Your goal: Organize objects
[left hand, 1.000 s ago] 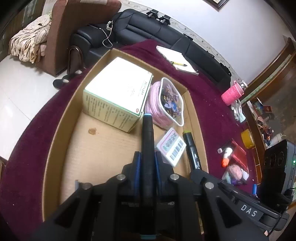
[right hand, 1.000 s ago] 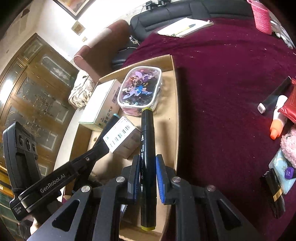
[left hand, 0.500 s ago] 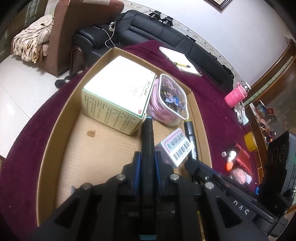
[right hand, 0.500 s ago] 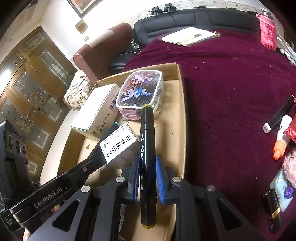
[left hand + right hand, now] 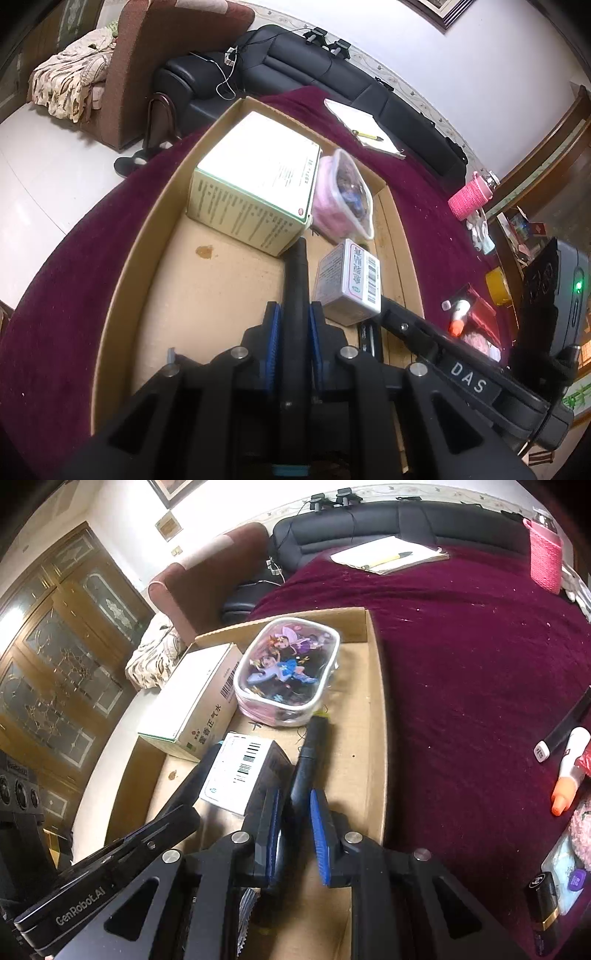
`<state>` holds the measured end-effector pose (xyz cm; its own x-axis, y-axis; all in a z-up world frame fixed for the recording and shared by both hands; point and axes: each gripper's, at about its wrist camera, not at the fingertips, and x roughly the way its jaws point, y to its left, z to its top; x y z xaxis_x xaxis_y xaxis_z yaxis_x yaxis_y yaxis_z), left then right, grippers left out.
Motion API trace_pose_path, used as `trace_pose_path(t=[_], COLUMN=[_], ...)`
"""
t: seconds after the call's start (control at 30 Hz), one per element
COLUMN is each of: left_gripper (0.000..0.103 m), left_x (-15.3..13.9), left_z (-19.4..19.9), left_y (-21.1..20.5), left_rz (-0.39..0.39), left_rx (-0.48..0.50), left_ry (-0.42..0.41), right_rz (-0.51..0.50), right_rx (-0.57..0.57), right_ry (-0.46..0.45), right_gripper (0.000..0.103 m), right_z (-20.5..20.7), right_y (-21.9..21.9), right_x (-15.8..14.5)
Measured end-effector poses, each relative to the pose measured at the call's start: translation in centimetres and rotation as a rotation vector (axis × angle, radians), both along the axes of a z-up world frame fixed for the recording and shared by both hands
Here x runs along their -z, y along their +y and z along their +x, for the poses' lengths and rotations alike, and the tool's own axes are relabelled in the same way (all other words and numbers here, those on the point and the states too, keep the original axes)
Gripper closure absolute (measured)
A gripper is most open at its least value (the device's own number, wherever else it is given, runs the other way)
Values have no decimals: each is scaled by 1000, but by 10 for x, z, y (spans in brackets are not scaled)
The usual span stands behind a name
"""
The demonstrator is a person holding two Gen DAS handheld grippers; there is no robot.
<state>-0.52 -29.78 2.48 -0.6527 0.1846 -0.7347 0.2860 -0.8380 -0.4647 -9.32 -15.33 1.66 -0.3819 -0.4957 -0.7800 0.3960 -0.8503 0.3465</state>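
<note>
A shallow cardboard box (image 5: 122, 280) (image 5: 376, 709) lies on the maroon cloth. In it are a large pale green carton (image 5: 255, 184) (image 5: 192, 709), a cartoon pencil pouch (image 5: 343, 195) (image 5: 288, 672) and a small barcode box (image 5: 351, 280) (image 5: 243, 771). My left gripper (image 5: 295, 317) is shut on a black marker with a blue end (image 5: 295, 295), low inside the box. My right gripper (image 5: 295, 805) has its jaws slightly apart; the black marker with a yellow-green cap (image 5: 312, 749) lies tilted between them on the box floor, beside the pouch.
On the cloth to the right lie a black-and-white marker (image 5: 565, 727), an orange-tipped tube (image 5: 567, 771), a red packet (image 5: 476, 306) and other small items. A notepad with a pen (image 5: 388, 555) and a pink holder (image 5: 545, 561) sit farther back. A black sofa stands behind.
Both grippers moved down into the box. The right gripper's jaws parted and its yellow-green capped marker dropped, tilted, to the box floor. The left stays shut on its marker.
</note>
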Motion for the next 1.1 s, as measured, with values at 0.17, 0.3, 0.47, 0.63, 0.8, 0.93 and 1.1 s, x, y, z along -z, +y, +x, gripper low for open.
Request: trace_pose_path(t=[0.17, 0.3, 0.47, 0.63, 0.8, 0.93, 1.1], left_gripper=[55, 52, 47, 42, 41, 40, 40], left_x=[-4, -6, -10, -22, -27, -28, -32], left_z=[8, 12, 15, 24, 32, 33, 33], left_y=[-4, -3, 4, 11, 16, 24, 43], left_rz=[12, 25, 21, 15, 31, 36, 30], left_rx=[-22, -30, -24, -24, -13, -4, 16], left_ry=[24, 32, 30, 58, 79, 82, 89], right_rz=[1, -13, -35, -76, -134, -162, -212], right_rx=[-7, -2, -6, -5, 5, 40, 97], right_ry=[6, 26, 44, 53, 71, 76, 72], right_gripper=[79, 70, 57, 54, 48, 46, 46], right_z=[3, 8, 15, 22, 34, 38, 36], right_y=[2, 8, 17, 30, 57, 90, 134], right_x=[-4, -11, -22, -33, -44, -48, -52])
